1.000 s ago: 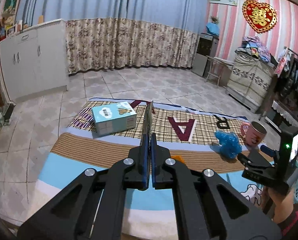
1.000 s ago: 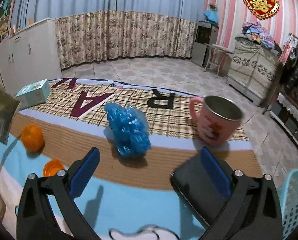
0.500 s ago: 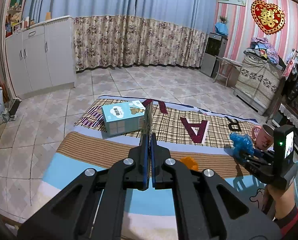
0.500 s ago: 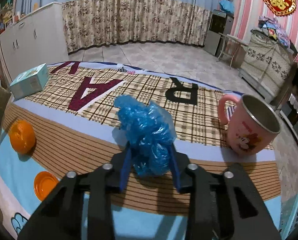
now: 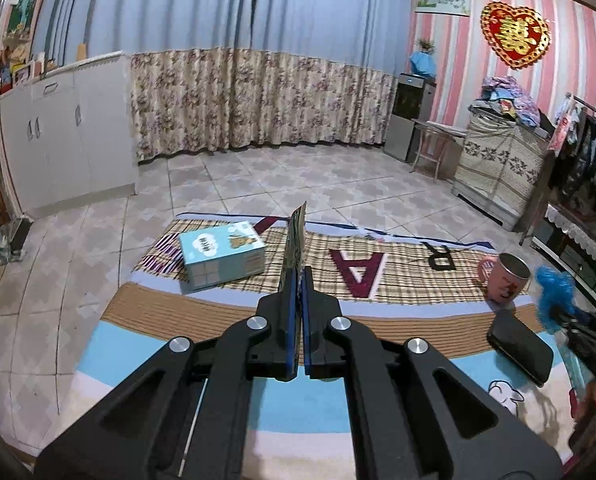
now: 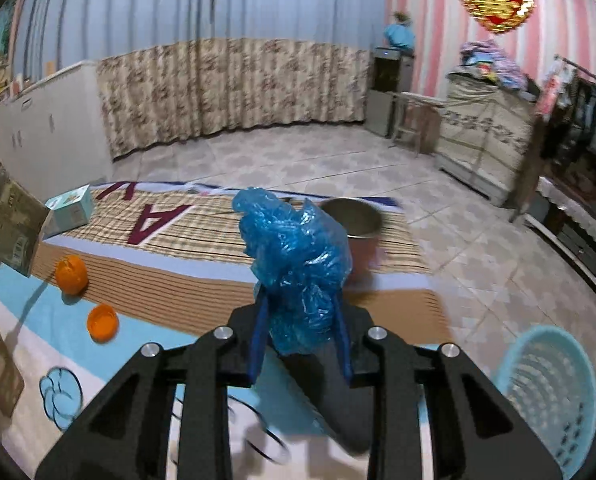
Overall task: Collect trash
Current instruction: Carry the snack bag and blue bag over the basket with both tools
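Note:
My right gripper is shut on a crumpled blue plastic bag and holds it above the table's right end; the bag also shows at the far right of the left wrist view. My left gripper is shut on a flat greenish paper packet, held edge-on above the table; the packet also shows at the left edge of the right wrist view. A light blue slatted basket stands on the floor at the lower right of the table.
On the cloth-covered table lie a pale blue box, a pink mug, a black phone, an orange and an orange lid. Tiled floor lies beyond, with cabinets at left.
My right gripper closed on the blue bag, lifted it off the table and swung right toward the basket. My left gripper, still holding the packet, rose slightly.

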A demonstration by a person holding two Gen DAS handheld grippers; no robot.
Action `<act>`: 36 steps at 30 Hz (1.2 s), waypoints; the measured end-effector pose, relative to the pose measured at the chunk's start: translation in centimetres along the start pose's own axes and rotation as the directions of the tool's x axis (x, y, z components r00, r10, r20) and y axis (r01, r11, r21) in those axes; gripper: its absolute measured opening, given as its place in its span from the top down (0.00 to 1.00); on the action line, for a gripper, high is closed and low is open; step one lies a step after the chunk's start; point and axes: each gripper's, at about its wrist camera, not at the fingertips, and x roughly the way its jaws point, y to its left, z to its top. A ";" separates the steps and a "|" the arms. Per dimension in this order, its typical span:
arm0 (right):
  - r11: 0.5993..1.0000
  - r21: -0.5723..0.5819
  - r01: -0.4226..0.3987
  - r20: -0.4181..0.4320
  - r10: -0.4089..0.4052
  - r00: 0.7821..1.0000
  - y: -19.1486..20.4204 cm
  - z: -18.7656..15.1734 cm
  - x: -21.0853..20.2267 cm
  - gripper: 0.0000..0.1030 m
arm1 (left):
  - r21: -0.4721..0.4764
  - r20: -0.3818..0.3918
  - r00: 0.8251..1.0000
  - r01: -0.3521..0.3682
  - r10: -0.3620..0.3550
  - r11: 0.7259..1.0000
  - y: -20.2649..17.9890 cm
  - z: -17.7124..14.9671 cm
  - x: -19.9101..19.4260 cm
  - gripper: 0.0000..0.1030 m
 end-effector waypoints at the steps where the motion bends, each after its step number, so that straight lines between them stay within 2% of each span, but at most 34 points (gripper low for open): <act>1: 1.000 0.015 0.024 0.008 -0.024 1.000 -1.3 -0.2 -1.1 0.72 | 0.003 0.001 1.000 0.009 -0.009 1.000 -0.5 0.0 -0.2 0.99; 6: 0.988 0.105 0.114 0.034 -0.119 0.992 -6.1 -1.7 -5.1 0.72 | 0.046 0.016 0.999 0.045 -0.045 0.998 -3.6 0.1 -1.2 0.99; 11: 0.958 0.174 0.227 0.040 -0.237 0.971 -10.5 -2.8 -7.2 0.72 | 0.107 0.028 0.994 0.100 -0.103 0.989 -7.8 -0.2 -2.6 0.99; 16: 0.936 0.248 0.249 0.027 -0.264 0.964 -13.5 -3.7 -7.5 0.72 | 0.119 0.026 0.977 0.208 -0.212 0.971 -11.9 -0.5 -3.9 0.99; 27: 0.915 0.268 0.304 0.007 -0.317 0.948 -16.4 -4.7 -7.7 0.72 | 0.231 -0.024 0.950 0.308 -0.311 0.923 -21.9 -2.8 -4.6 0.99; 31: 0.902 0.288 0.320 0.005 -0.336 0.942 -17.7 -5.1 -8.7 0.72 | 0.278 -0.047 0.934 0.352 -0.353 0.894 -25.6 -4.1 -5.0 0.99; 36: 0.876 0.328 0.353 -0.004 -0.372 0.928 -20.0 -5.9 -9.7 0.72 | 0.290 -0.095 0.907 0.419 -0.410 0.860 -29.3 -5.2 -4.8 0.99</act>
